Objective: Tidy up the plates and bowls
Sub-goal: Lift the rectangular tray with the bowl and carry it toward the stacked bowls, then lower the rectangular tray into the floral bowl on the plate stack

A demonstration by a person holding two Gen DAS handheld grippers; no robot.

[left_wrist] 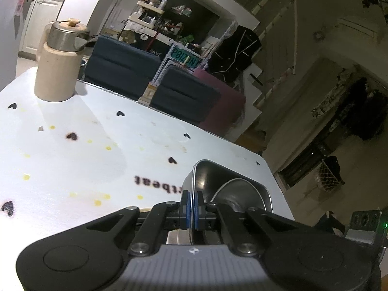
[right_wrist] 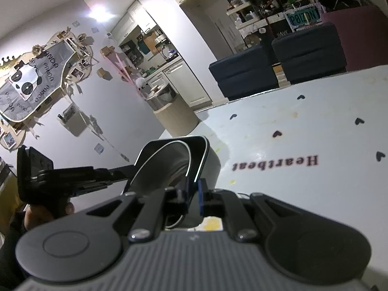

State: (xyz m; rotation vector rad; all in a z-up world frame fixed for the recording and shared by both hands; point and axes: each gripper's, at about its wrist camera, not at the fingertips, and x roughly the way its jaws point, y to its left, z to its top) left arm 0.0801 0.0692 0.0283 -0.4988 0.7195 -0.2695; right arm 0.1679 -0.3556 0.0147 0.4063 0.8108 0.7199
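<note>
left gripper point(left_wrist: 193, 205) clamped on the rim of a rectangular steel tray point(left_wrist: 238, 181), blue pads point(left_wrist: 185, 203) pressed on either side of the thin wall. right gripper point(right_wrist: 193, 192) likewise closed on the opposite rim of the same tray point(right_wrist: 169, 162), pads point(right_wrist: 201, 194) pinching the edge. a round steel bowl point(left_wrist: 236, 194) sits inside the tray, leaning against its far wall; in the right wrist view the bowl point(right_wrist: 160, 167) shows as a curved rim inside the tray. tray is over the near part of the white table point(left_wrist: 72, 165); contact with the surface cannot be told. table bears black hearts and the word "heartbeat" point(right_wrist: 275, 163). farther back, a beige canister point(left_wrist: 57, 72) with a steel lidded pot point(left_wrist: 66, 35) on top stands at the far table corner. beyond the table, dark blue cushions point(left_wrist: 123, 65).
</note>
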